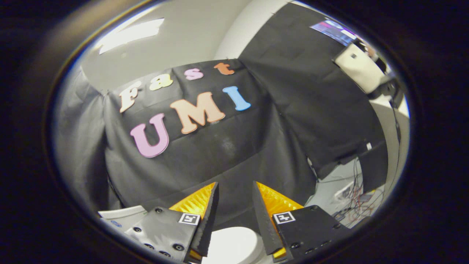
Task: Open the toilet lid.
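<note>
I see first the black cloth wall (227,146) ahead of my gripper; it hangs in soft folds and creases, matte, and covers most of the space from 9 to 2 o'clock. Above it, at 12 o'clock, there is a pale smooth ceiling (190,33) with a bright panel light (130,33) at 11. At 2 o'clock a cream, boxy thing (361,69) stands beside the cloth; I cannot make out what it is. At 4 o'clock thin tangled cables (357,198) lie on a light surface, too small to tell more.

The toilet lid (232,244) is at 6 o'clock, white, smooth and rounded, low between the fingers; most of it is cut off and hidden by them. Another white curved part (119,214) shows at 7 o'clock.

My gripper (235,190) stands open with a moderate gap, fingers apart, holding nothing, pointing to the cloth.
</note>
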`<state>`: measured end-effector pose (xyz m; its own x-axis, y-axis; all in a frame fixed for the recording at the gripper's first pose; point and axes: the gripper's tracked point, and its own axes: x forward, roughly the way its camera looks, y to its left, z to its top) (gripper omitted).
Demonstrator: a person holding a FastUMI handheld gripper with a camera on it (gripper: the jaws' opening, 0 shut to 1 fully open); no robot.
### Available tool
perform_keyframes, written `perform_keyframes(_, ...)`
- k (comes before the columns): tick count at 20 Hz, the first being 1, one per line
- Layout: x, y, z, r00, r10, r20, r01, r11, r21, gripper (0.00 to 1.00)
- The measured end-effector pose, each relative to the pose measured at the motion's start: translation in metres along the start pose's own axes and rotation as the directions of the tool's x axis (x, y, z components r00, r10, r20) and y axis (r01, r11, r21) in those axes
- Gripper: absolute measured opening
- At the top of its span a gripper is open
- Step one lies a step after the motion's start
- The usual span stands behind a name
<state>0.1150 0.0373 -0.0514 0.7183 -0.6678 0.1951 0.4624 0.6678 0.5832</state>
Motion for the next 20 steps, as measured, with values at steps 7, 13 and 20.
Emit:
perform_keyframes(7,-0.040,-0.052,-0.098,0.963,-0.242,-0.116,0.262,0.942,0.211,0.58)
perform_keyframes(13,-0.073,-0.060,-0.187,0.911,-0.323,-0.257,0.402,0.838,0.369,0.59)
perform_keyframes(20,-0.112,-0.054,-0.259,0.842,-0.388,-0.376,0.528,0.736,0.423,0.59)
